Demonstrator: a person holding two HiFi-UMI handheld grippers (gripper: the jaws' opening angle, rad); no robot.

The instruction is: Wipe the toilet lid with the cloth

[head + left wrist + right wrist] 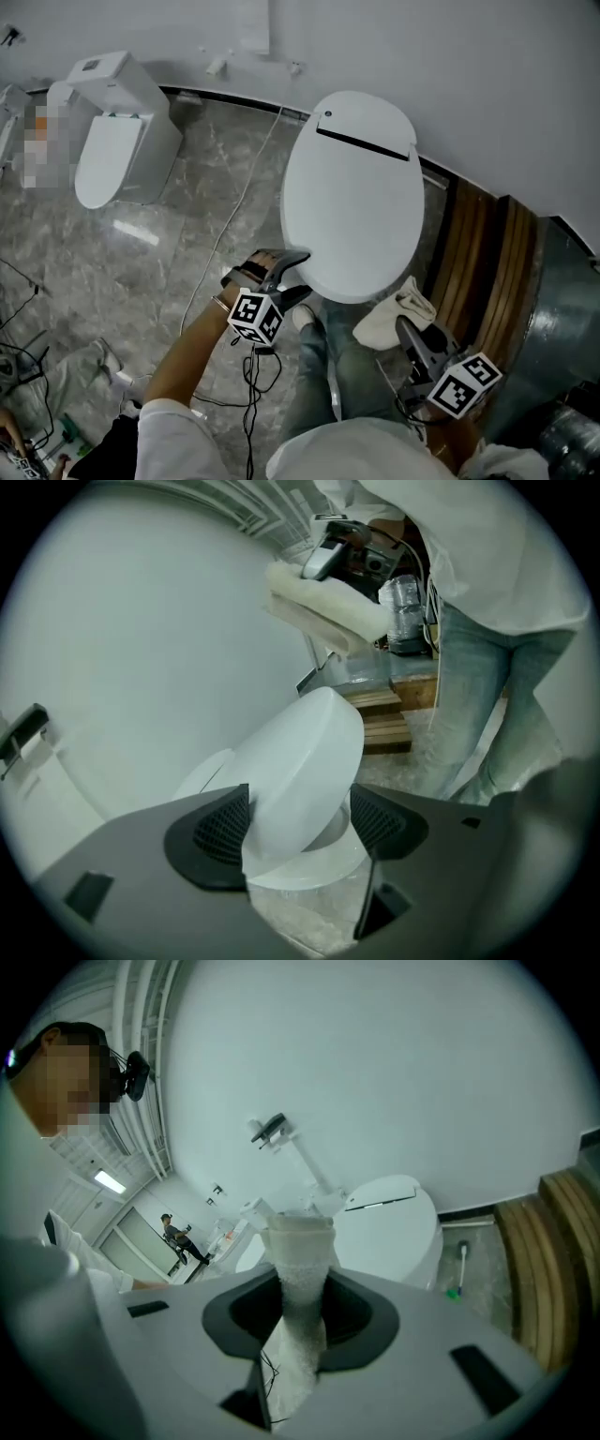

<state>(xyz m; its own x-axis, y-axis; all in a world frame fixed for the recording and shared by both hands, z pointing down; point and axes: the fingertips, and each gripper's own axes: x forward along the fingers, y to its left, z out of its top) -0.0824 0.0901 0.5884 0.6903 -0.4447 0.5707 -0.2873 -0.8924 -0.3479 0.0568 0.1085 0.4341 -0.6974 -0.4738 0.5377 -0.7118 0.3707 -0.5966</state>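
Two grippers were at work around the toilet lid (352,187), a white oval just ahead of you against the pale wall (469,75). Your left gripper (291,277) sat at the lid's near left edge with its jaws spread wide. Its own view showed the lid tilted up over the seat ring (309,864) and filling the gap between the two pads, but no view settled whether either pad touched it. Your right gripper (405,328) was near the lid's front right edge, its jaws clamped on the cloth (394,314). The cloth was a cream, nubbly fold that stood up between the pads and trailed down behind them. In the left gripper view it was well above the lid and clear of it. Your jeans (347,375) filled the space between the two grippers. Grey marbled floor (141,253) spread out to the left, where a thin cable (234,216) ran across it. A second toilet (117,141) stood well apart at the far left against the wall. Dark wooden boards (483,253) lay on the floor just to the right of the toilet you were working on.
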